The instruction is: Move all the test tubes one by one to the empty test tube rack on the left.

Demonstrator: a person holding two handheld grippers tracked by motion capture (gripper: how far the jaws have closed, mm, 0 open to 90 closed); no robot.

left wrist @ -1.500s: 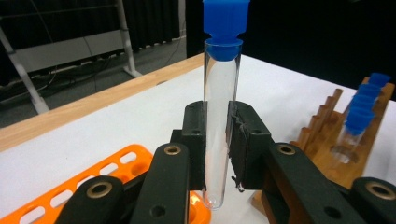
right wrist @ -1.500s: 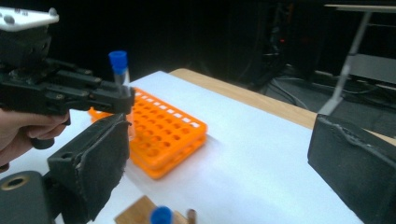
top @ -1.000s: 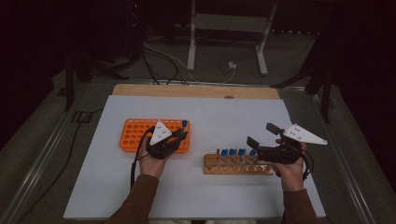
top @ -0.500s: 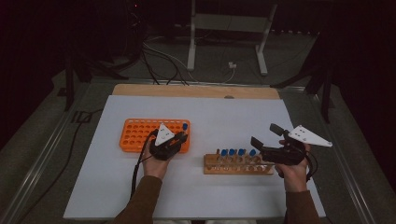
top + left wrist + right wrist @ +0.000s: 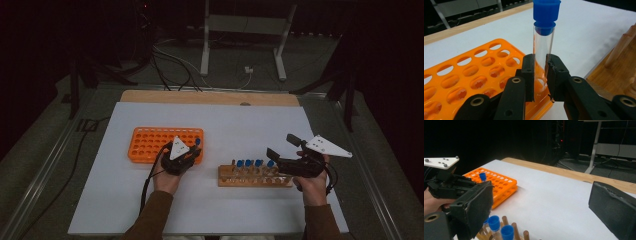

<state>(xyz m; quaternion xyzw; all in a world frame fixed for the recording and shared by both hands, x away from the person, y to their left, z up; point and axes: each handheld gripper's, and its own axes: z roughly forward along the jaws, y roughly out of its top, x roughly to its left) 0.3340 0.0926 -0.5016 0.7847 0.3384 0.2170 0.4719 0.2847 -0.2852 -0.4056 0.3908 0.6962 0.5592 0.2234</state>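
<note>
Racks number two on my worktop (image 5: pixel 250 125): one orange rack (image 5: pixel 150 142), one wooden rack (image 5: pixel 252 177) carrying four blue-capped tubes (image 5: pixel 248 164). My left claw (image 5: pixel 540 75) clamps a fifth tube (image 5: pixel 544 40) upright over the orange rack's corner. My right claw (image 5: pixel 541 202) gapes wide, empty, above the wooden rack.

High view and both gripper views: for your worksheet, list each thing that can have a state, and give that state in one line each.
Left gripper: shut on the tube.
Tube: capped blue, upright, lower end in a corner hole of the orange rack.
Orange rack: flat on the white mat, other holes empty.
Right gripper: open, holding nothing, above the wooden rack.
Wooden rack: flat on the mat, holds several blue-capped tubes.
</note>
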